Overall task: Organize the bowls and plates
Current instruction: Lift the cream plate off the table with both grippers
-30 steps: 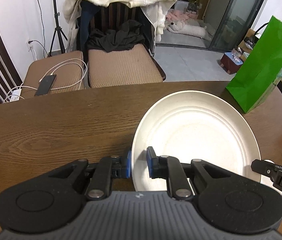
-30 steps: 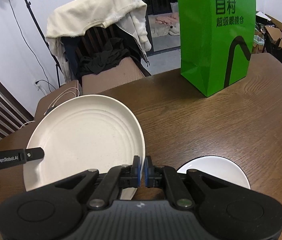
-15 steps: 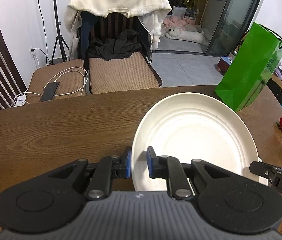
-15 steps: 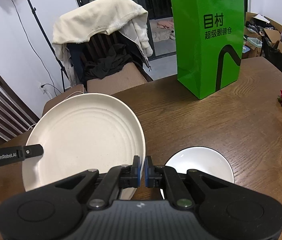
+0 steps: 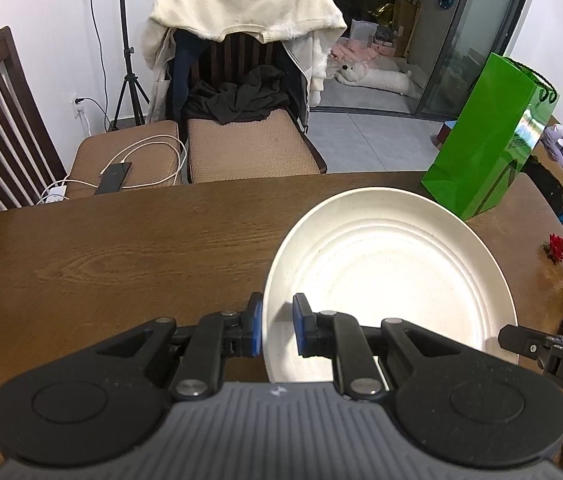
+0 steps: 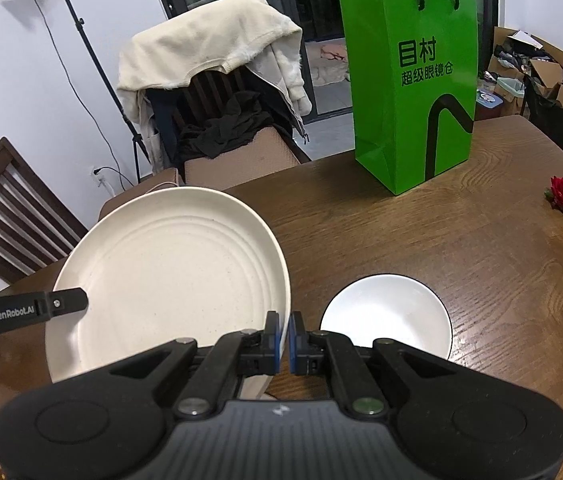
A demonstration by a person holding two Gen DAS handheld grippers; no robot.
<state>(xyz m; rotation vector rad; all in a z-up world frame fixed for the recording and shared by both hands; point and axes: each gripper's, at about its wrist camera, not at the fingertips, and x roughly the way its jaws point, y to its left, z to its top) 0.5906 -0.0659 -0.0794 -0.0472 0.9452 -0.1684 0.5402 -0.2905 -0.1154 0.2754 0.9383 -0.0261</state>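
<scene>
A large cream plate (image 5: 393, 276) (image 6: 169, 276) with ridged rings hangs tilted above the brown table (image 5: 121, 256), carried by both grippers. My left gripper (image 5: 277, 320) is shut on its left rim. Opposite it, my right gripper (image 6: 284, 332) is shut on the right rim. In the left wrist view one finger of the right gripper (image 5: 521, 338) shows at the plate's far side. A white bowl with a dark rim (image 6: 385, 316) sits on the table just right of the plate, below the right gripper.
A tall green paper bag (image 6: 409, 92) stands at the table's far edge. A red rose (image 6: 561, 196) and a bottle lie at the right edge. Beyond the table are a chair draped in clothes (image 5: 241, 40) and a seat holding a phone with cable (image 5: 115, 174).
Both grippers have risen with the plate between them. The table and the white bowl look smaller and farther below, and more of the bowl shows.
</scene>
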